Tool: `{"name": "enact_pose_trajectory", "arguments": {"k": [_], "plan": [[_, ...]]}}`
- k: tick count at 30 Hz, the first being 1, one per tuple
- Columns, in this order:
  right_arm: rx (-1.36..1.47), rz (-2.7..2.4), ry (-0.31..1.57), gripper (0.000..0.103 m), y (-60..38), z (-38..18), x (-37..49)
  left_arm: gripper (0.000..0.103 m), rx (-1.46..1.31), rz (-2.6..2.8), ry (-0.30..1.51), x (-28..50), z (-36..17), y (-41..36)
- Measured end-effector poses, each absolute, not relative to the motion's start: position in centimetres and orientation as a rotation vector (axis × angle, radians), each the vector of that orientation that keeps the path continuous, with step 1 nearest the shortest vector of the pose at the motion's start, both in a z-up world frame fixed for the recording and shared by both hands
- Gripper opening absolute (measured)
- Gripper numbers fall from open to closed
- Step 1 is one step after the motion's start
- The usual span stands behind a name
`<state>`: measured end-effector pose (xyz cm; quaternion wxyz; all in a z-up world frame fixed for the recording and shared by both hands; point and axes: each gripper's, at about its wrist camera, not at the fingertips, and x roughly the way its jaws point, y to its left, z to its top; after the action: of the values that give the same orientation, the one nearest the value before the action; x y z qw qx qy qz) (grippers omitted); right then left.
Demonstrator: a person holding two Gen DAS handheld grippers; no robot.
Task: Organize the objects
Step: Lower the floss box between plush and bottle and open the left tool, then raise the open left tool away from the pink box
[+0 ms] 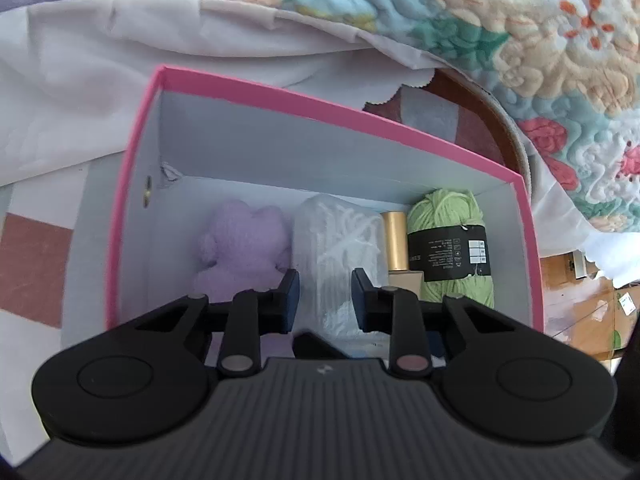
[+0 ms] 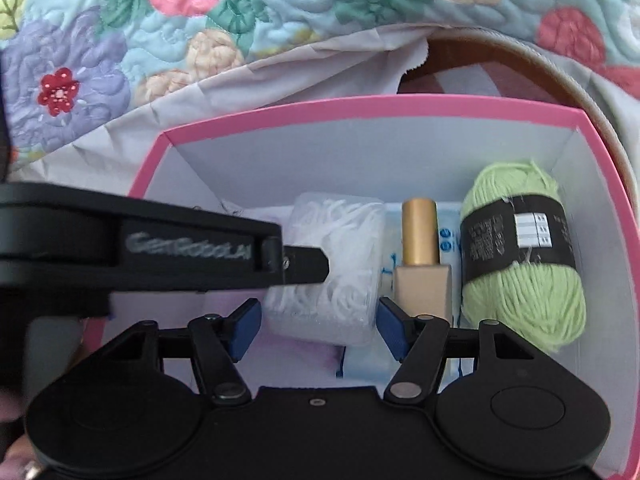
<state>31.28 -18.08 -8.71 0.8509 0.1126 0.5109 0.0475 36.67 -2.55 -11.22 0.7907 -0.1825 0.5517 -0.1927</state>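
Home bedroom — floral quilted bedspread (image 2: 168, 28) over a white sheet (image 1: 72, 80), with a pink-rimmed storage box (image 1: 332, 106) on the bed — cardboard cartons (image 1: 580, 312) on the floor at right.

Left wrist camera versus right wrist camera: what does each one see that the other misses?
Only the left wrist view shows the purple plush toy at the left of the pink box, plus cardboard boxes outside it. Only the right wrist view shows the left gripper from the side, reaching in over the white bundle, and blue-printed packets beneath. Both show the box, white bundle, gold-capped bottle, green yarn and floral quilt.
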Motion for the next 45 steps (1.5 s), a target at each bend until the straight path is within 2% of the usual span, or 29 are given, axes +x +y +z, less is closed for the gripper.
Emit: {"name": "enact_pose_trajectory", "arguments": {"k": [4, 7, 9, 16, 18, 23, 32, 38, 45], "plan": [[0.224, 0.102, 1.017, 0.068, -18.6, -7.2, 29.3, 0.022, -0.399, -0.407, 1.191, 36.8, -11.6, -3.3], [0.159, 0.109, 1.004, 0.056, -18.1, -6.8, 28.6, 0.022, -0.369, -0.382, 1.178, 36.5, -11.2, -3.9], [0.149, 0.134, 0.988, 0.054, -18.2, -6.1, 27.5, 0.022, -0.335, -0.368, 1.161, 36.1, -10.6, -4.1], [0.111, 0.172, 0.95, 0.054, -18.5, -3.5, 24.4, 0.026, -0.329, -0.384, 1.187, 33.3, -6.3, -3.1], [0.085, 0.182, 0.936, 0.054, -18.5, -2.1, 23.4, 0.032, -0.291, -0.396, 1.166, 32.0, -4.4, -2.9], [0.061, 0.226, 0.897, 0.054, -19.0, 2.3, 20.7, 0.038, -0.207, -0.425, 1.158, 28.7, 0.6, -2.2], [-0.013, 0.286, 0.845, 0.056, -18.9, 9.1, 14.9, 0.041, -0.064, -0.407, 1.154, 22.6, 6.7, -0.8], [-0.072, 0.297, 0.811, 0.058, -19.1, 11.3, 10.9, 0.047, -0.002, -0.44, 1.116, 18.1, 8.5, -0.4], [-0.109, 0.316, 0.805, 0.063, -19.5, 11.2, 6.3, 0.053, -0.08, -0.523, 1.171, 14.4, 7.4, 0.9]]}}
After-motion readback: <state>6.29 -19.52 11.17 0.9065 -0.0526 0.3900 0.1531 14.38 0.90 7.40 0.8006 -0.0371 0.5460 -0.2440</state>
